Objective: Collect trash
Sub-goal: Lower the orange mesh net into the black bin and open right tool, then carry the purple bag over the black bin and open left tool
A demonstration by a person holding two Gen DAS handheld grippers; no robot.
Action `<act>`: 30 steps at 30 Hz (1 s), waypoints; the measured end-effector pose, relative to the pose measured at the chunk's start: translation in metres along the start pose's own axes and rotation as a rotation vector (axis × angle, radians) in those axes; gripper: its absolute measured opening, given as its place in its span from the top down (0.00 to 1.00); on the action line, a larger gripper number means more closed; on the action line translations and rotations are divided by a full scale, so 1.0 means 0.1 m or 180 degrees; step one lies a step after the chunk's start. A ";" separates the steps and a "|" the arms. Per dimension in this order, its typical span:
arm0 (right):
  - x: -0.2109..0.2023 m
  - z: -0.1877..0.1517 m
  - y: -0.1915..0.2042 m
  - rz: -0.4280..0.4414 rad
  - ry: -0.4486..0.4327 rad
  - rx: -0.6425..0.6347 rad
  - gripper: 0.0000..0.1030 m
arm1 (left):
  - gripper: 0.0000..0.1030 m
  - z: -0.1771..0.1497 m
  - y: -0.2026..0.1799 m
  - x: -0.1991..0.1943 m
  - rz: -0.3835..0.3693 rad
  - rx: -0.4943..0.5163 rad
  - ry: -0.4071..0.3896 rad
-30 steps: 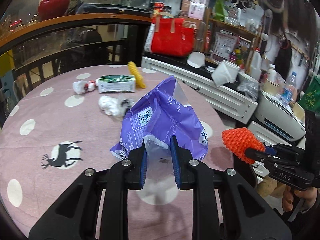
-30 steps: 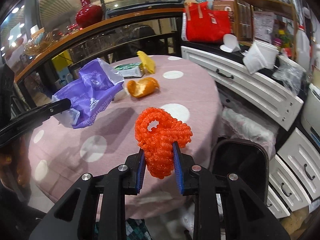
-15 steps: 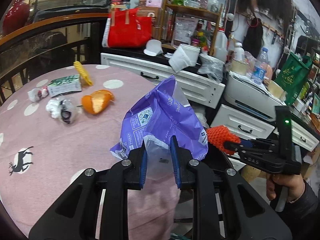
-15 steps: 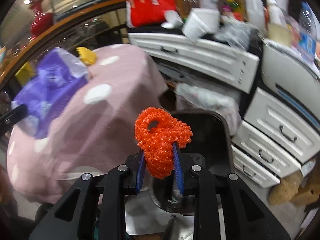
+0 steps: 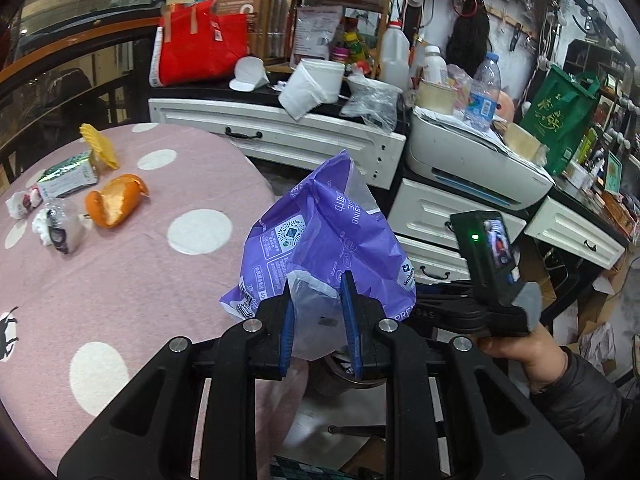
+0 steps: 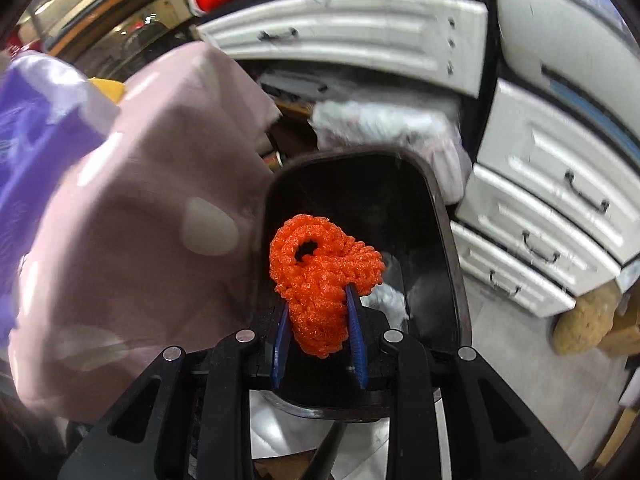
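Fingers of the right gripper [image 6: 318, 322] are clamped on an orange knitted scrubber [image 6: 320, 276], held over the open mouth of a black trash bin [image 6: 448, 240]. The bin's rim runs clear on both sides of the fingers and beyond their tips, so the room below the scrubber is open; white scraps lie inside the bin just right of the fingers. The draped edge of the pink, white-dotted surface [image 6: 132, 216] hangs just left of the bin, and white drawers [image 6: 540, 216] stand close on the right.

The scrubber is bright orange, coarse and loopy, with a round hole near its top, and it bulges above the fingertips.

The left gripper [image 5: 318, 308] has its fingers closed on a crumpled purple plastic bag [image 5: 320, 240] with white print and a clear patch between the fingers. The bag is held past the rounded edge of the surface [image 5: 140, 264], with floor below the fingers. To the right of the fingers the person's hand [image 5: 516, 344] holds the right gripper's handle close by.

Far left of the fingers, on the surface, lie an orange peel [image 5: 114, 202], a crumpled white wrapper [image 5: 56, 230], a green-and-white carton [image 5: 68, 176] and a yellow piece [image 5: 98, 146]. Beyond the fingertips a cluttered white cabinet [image 5: 280, 136] carries a red bag [image 5: 200, 46] and a printer [image 5: 472, 162].
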State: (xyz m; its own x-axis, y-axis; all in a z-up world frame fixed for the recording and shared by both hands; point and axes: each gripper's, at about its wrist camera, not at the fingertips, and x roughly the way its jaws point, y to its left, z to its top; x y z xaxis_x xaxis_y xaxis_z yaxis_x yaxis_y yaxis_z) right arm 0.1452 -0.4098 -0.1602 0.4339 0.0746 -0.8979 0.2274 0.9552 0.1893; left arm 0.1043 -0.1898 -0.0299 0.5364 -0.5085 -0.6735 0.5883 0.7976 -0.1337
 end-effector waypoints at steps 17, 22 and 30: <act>0.39 -0.13 -0.33 -0.0076 0.0239 0.0354 0.43 | 0.78 -0.12 -0.32 0.47 -0.0083 0.0182 0.0320; 0.29 -0.07 -0.40 -0.0161 0.0119 0.0396 0.40 | 0.78 -0.17 -0.40 0.60 -0.0090 0.0272 0.0407; 0.03 -0.01 -0.58 -0.0515 -0.0119 0.0468 0.38 | 0.78 -0.26 -0.54 0.89 -0.0063 0.0406 0.0561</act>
State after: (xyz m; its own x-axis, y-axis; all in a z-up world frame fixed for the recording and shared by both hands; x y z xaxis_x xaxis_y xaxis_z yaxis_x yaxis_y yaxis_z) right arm 0.1331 -0.4644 -0.1742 0.4129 -0.0896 -0.9064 0.4201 0.9017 0.1023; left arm 0.1044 -0.2699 -0.1013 0.4164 -0.4501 -0.7899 0.6755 0.7347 -0.0626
